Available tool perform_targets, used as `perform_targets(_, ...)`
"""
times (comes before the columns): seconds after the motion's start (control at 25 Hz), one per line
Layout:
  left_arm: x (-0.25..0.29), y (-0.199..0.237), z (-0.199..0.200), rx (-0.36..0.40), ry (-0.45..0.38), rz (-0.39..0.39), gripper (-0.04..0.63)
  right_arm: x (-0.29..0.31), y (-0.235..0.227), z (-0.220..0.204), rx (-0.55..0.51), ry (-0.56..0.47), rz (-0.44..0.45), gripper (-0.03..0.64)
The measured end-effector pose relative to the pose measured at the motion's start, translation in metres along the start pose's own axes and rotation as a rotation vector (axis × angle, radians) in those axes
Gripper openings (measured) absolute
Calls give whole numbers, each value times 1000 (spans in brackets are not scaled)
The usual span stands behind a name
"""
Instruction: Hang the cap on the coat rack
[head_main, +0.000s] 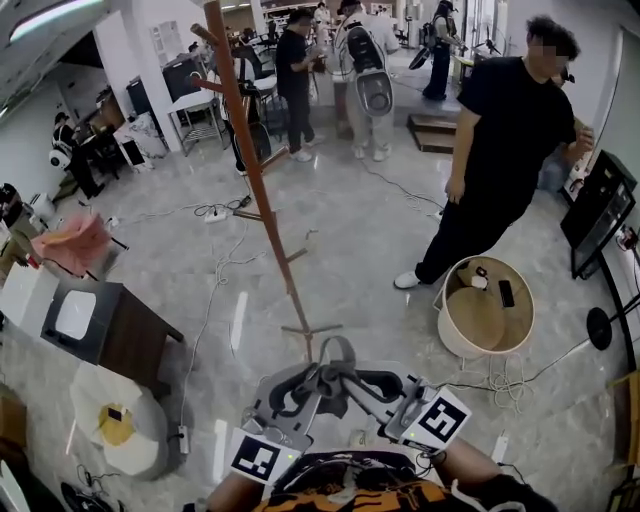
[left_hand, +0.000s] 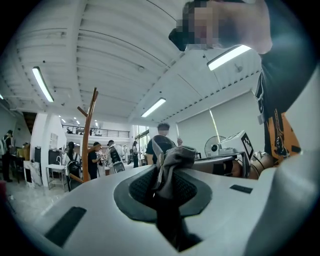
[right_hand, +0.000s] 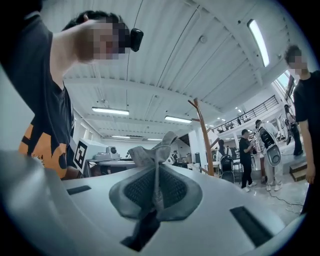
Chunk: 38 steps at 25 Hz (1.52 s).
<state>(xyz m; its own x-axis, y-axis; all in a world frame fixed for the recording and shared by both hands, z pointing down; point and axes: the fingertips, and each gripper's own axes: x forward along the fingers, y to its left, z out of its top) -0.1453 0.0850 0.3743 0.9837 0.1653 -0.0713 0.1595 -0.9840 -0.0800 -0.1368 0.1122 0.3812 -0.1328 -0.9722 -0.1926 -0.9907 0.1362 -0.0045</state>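
A grey cap hangs between my two grippers, low in the middle of the head view, close to my body. My left gripper is shut on one edge of it; grey fabric bunches out from between its pads. On the other edge my right gripper is shut too, with a fold of cap fabric pinched in its jaws. The wooden coat rack stands just ahead, its pole leaning away to the upper left, its foot right in front of the cap. The coat rack rises beyond the left jaws, and the coat rack shows past the right jaws.
A person in black stands at the right by a round wooden tub. A dark side table sits at the left, a white round thing below it. Cables trail over the floor. Several people stand at the back.
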Motion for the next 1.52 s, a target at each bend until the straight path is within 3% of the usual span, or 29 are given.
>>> perform_targets(0.48,79,92,-15,-12,-13,54,64,63,-105,-14,-4,43,30,29)
perform_targets(0.76,118,167,2,6,-58,71,64,126,-164,2,-48,39,42,29)
perform_targets(0.96,148,209,15,5,-44,101,64,159,-203,14,-61,55,45,29)
perform_targets(1.12,174,230,22,103,8,111,64,176,-234,26,-63,49,93,29)
perform_targets(1.28,198,255,22,138,55,188,64,196,-267,28,-31,16,184,29)
perform_targets(1.44,237,272,27,43,13,349,64,200,-313,34,12,-11,316,29)
perform_targets(1.52,254,276,23,37,22,444,64,200,-333,35,57,-26,408,29)
